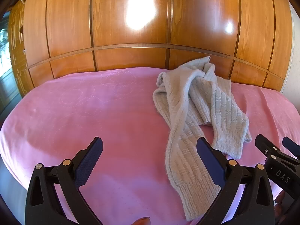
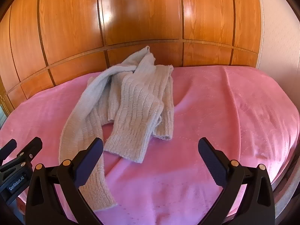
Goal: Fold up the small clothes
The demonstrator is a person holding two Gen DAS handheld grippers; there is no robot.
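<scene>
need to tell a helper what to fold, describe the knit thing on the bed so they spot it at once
In front of the glossy wooden wardrobe lies a pink bedspread. On it sits a crumpled pale grey ribbed knit garment, the only loose item there, with one long ribbed piece trailing toward the near edge.

We saw a glossy wooden wardrobe [image 1: 131,28] filling the back wall | bright light patches glared on its panels | a bed under a pink bedspread [image 1: 84,112] stood before it | a pale wall [image 2: 277,28] showed at the right.
</scene>
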